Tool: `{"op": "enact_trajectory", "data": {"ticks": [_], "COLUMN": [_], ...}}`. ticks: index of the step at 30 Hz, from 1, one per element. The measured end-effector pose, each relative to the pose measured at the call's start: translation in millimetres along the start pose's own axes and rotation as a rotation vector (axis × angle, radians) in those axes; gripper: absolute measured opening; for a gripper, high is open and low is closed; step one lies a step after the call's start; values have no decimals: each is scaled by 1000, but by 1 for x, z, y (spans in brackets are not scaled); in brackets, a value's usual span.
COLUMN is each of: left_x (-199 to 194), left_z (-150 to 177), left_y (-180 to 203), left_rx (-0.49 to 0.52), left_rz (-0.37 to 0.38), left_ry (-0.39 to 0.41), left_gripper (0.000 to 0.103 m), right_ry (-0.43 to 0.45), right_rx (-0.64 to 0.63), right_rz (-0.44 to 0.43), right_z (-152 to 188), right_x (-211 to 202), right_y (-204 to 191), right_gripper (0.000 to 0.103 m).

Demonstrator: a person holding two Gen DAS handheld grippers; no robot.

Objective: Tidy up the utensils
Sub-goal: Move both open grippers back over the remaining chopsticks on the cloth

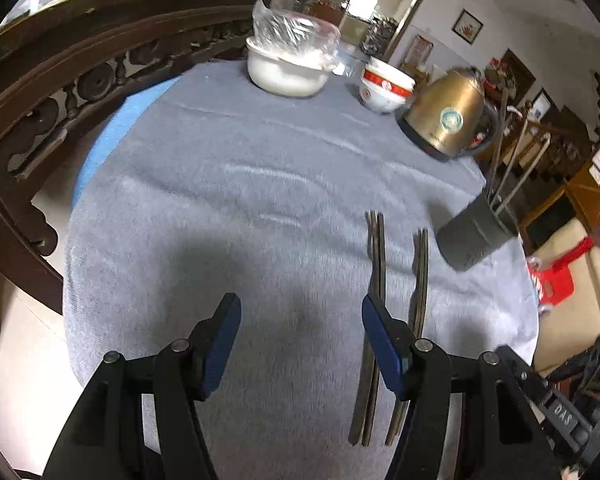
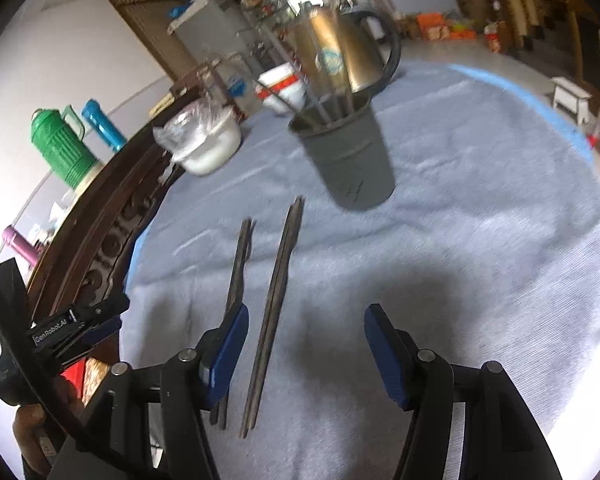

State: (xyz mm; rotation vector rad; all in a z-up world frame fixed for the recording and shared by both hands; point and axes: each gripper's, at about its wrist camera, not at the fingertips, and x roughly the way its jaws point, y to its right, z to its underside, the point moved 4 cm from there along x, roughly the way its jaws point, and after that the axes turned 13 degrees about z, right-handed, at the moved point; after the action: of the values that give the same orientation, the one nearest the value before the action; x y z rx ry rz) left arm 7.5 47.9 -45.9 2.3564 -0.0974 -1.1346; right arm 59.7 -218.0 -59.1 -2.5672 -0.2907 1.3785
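Observation:
Two pairs of dark chopsticks lie side by side on the grey cloth: one pair (image 1: pixel 374 280) (image 2: pixel 238 264) and the other pair (image 1: pixel 420 276) (image 2: pixel 278 280). A grey utensil cup (image 1: pixel 474 234) (image 2: pixel 346 156) stands beyond them and holds several utensils. My left gripper (image 1: pixel 300 320) is open and empty, hovering left of the chopsticks, its right finger over one pair. My right gripper (image 2: pixel 306 332) is open and empty above the table, with the right-hand pair between its fingers' line of view. The left gripper also shows at the left edge of the right wrist view (image 2: pixel 80 320).
A gold kettle (image 1: pixel 448 116) (image 2: pixel 340 56), a red-and-white bowl (image 1: pixel 384 88) (image 2: pixel 284 88) and a white bowl covered with plastic (image 1: pixel 288 64) (image 2: pixel 204 140) stand at the far side. A carved dark wooden furniture edge (image 1: pixel 60 92) runs along the left. The round table's edge (image 2: pixel 540 108) curves right.

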Motion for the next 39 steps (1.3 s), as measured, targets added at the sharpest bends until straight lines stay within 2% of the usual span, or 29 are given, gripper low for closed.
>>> {"op": "enact_trajectory", "data": {"ticks": [5, 7, 9, 14, 18, 20, 22, 26, 27, 29, 31, 33, 35, 39], "left_x": [15, 17, 20, 26, 27, 28, 29, 32, 32, 32, 34, 35, 33, 35], "left_z": [6, 6, 7, 10, 11, 11, 11, 11, 11, 12, 12, 14, 14, 15], "left_y": [-3, -5, -6, -11, -14, -15, -16, -18, -18, -16, -15, -12, -11, -8], "left_rx": [5, 1, -4, -19, -29, -28, -31, -42, -42, -38, -37, -26, -22, -17], "left_rz": [-2, 0, 4, 13, 21, 22, 20, 21, 21, 20, 20, 19, 15, 10], "left_ry": [-58, -65, -73, -94, -102, -104, -106, -114, -115, -112, -119, -126, -124, -133], "left_gripper": [64, 64, 64, 64, 64, 64, 64, 64, 64, 64, 64, 64, 64, 64], "right_ry": [-76, -124, -165, -238, -291, -321, -328, -350, -348, -348, -358, -380, -362, -359], "right_rx": [-30, -28, -7, -12, -47, -63, -73, -102, -108, -107, -90, -75, -67, -54], "right_rz": [-6, -5, -31, -54, -35, 0, 23, 17, 20, 18, 7, 32, 62, 47], "right_z": [-7, -13, -17, -29, -33, -31, -29, -30, -31, -32, -34, -32, -31, -34], "right_x": [19, 32, 43, 72, 94, 106, 112, 109, 104, 94, 90, 92, 90, 90], "right_y": [-9, -12, -14, -29, -46, -51, -52, -54, -53, -49, -42, -28, -19, -14], "right_gripper": [60, 44, 40, 38, 35, 29, 15, 12, 7, 7, 10, 10, 11, 11]}}
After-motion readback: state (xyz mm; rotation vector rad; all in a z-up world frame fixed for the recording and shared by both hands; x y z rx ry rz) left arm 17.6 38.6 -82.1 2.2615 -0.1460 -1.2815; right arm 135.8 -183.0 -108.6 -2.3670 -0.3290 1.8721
